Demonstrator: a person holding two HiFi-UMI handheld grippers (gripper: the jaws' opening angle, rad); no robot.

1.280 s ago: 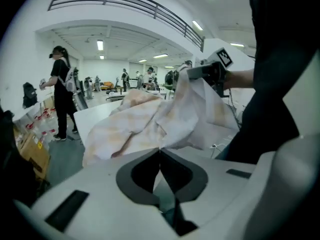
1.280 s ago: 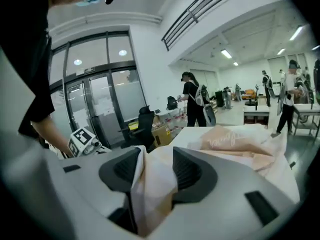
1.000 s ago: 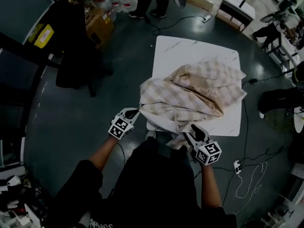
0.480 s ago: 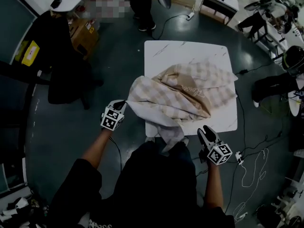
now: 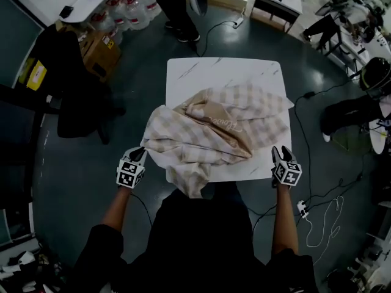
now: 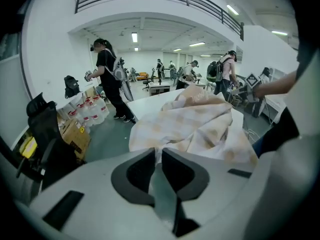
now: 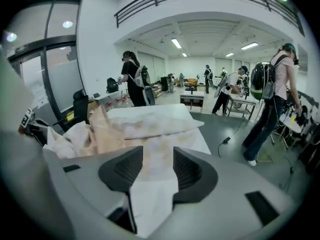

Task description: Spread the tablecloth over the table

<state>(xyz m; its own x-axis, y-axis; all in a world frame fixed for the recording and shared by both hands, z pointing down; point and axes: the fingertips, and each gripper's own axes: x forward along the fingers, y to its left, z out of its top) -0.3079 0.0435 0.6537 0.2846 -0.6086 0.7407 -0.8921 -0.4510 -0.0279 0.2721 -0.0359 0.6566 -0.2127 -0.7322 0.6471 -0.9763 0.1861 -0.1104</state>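
Observation:
A beige checked tablecloth [image 5: 220, 127] lies bunched on the white marble-look table [image 5: 208, 72], leaving the far part bare. One fold hangs over the near edge. My left gripper [image 5: 140, 154] sits off the table's near left corner, shut on the cloth's left edge; in the left gripper view the tablecloth [image 6: 195, 124] runs right up to the left gripper's [image 6: 159, 151] closed tips. My right gripper [image 5: 281, 149] is at the near right corner, open. In the right gripper view the right gripper [image 7: 157, 151] stands apart over the tablecloth [image 7: 150, 129] and table [image 7: 200, 139], gripping nothing.
A person [image 5: 177, 5] stands beyond the table's far end, next to water bottles [image 5: 131, 11] and a cardboard box [image 5: 101, 44]. A black chair [image 5: 73, 96] is at the left. Cables [image 5: 317, 218] trail on the floor at the right. More people walk in the background.
My right gripper has swung from the cloth hanging at the near edge out to the table's near right corner. The left gripper drew the cloth's left edge slightly back and left.

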